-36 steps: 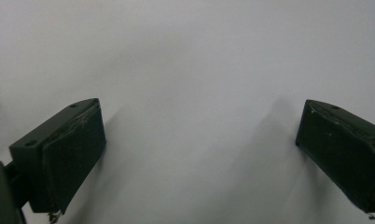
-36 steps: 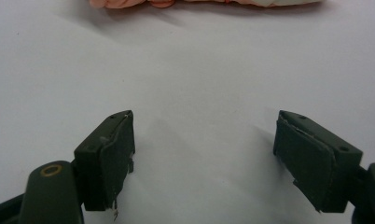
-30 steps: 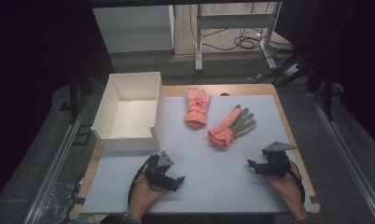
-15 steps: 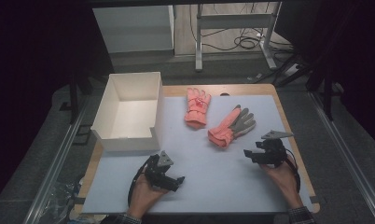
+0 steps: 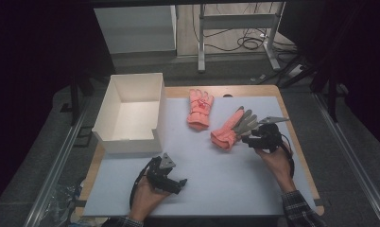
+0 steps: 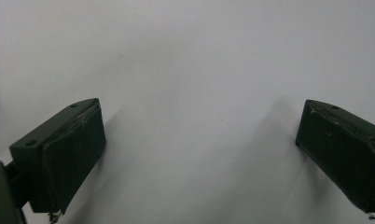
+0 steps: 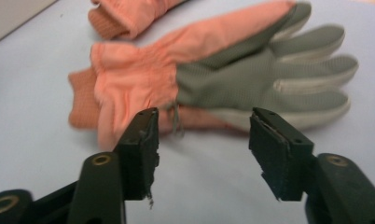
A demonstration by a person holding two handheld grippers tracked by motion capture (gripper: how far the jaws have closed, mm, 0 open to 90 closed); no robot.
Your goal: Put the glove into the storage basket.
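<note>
Desk: pale blue mat (image 5: 216,170) over a wooden top; dark room, cables on the floor beyond.
Your right gripper (image 7: 202,140): jaws have just been narrowing, half apart, nothing gripped.
Nearer glove (image 7: 213,79): toward the desk's right edge, just ahead of those jaws.
Your left gripper (image 6: 195,154): jaws wide, empty, near the front edge.

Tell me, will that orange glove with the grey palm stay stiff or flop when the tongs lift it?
Probably flop: the glove lies flat and creased like soft padded fabric, so cuff and fingers would likely droop either side of the pinch. It looks light for its size. The dotted grey palm seems grippy, so the right tongs, open just short of it, shouldn't slip much.
</note>
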